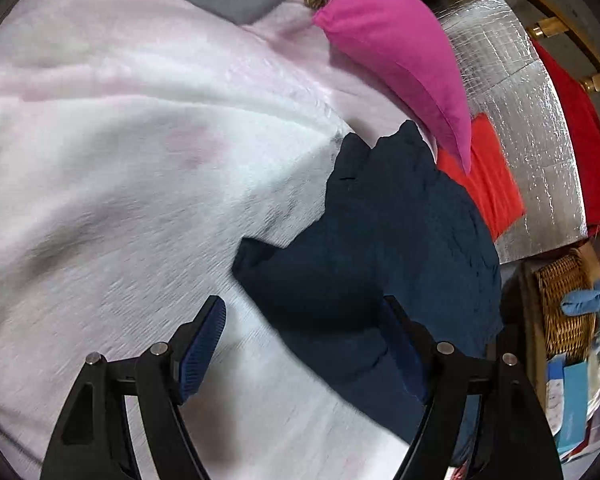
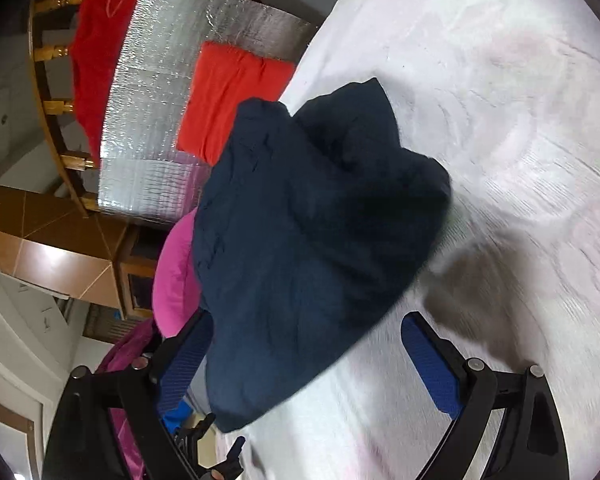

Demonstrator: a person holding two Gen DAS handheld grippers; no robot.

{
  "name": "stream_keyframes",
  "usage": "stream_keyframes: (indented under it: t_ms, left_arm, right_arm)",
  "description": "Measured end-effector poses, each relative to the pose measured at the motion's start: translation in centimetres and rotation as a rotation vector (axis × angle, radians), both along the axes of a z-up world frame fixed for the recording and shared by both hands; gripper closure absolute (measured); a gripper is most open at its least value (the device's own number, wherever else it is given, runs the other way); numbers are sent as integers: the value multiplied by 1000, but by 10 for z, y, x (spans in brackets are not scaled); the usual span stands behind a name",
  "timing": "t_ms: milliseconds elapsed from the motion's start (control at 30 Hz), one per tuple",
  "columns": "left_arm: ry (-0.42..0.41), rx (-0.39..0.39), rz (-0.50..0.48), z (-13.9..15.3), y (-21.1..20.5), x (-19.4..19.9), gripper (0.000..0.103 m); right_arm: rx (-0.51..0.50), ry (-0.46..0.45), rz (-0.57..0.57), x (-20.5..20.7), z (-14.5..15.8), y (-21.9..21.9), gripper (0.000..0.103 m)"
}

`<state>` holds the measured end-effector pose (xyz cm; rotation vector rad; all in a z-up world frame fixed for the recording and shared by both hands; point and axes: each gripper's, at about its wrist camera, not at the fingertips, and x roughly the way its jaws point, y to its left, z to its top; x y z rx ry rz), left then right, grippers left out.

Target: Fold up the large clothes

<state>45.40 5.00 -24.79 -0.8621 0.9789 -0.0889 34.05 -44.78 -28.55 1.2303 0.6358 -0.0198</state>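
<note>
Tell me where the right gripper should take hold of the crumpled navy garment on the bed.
Probably the navy garment's near hem, which hangs closest to the open right gripper. Come in low from the near side; that edge looks thin and loose over the white blanket, whereas the middle is bunched thick.

Left wrist view: open pale blanket (image 1: 120, 184) runs from 9 to 12 o'clock, unobstructed. The navy garment (image 1: 384, 248) lies heaped from centre toward 4 o'clock. A pink pillow (image 1: 400, 52) blocks 1 o'clock; a folded orange cloth (image 1: 492, 172) sits on the silver mat (image 1: 540, 128) at 2 to 3 o'clock. A wicker basket (image 1: 564, 304) stands at 4 o'clock. Right wrist view: clear blanket (image 2: 500, 120) from 12 through 4 o'clock.
</note>
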Motion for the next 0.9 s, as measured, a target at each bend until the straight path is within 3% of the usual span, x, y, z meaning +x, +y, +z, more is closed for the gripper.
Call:
stream_keyframes:
  t_ms: [200,267,300,367,433,467,533,633,900]
  left_arm:
    - [-50,-30,56,-3,3,18,22]
    - [-59,-61,80,-4,6,20,23]
    - [-65,-65,87,-4,7,20,23]
    - [-70,-42,89,-2,5,21,34]
    - [-96,-14,79,4,2,23,55]
    - [-113,-3,75,8,1,22,60]
    - [-130,7,63,15,-2,23,78]
    - [-151,19,60,22,0,16,83]
    - [-162,-3,50,39,9,-12,84]
  right_arm:
    - [-97,-7,-34,28,1,-8,7]
    - [-125,-16,-62,32,1,-9,10]
    - [-146,-4,-72,36,0,-11,17]
    - [-169,21,-88,39,-4,-13,31]
    - [-188,24,-86,40,-4,-13,42]
    - [-212,25,-81,40,0,-10,45]
    - [-256,18,-73,37,7,-8,61]
    - [-315,8,-66,34,21,-2,68]
    - [-369,2,-33,12,39,0,70]
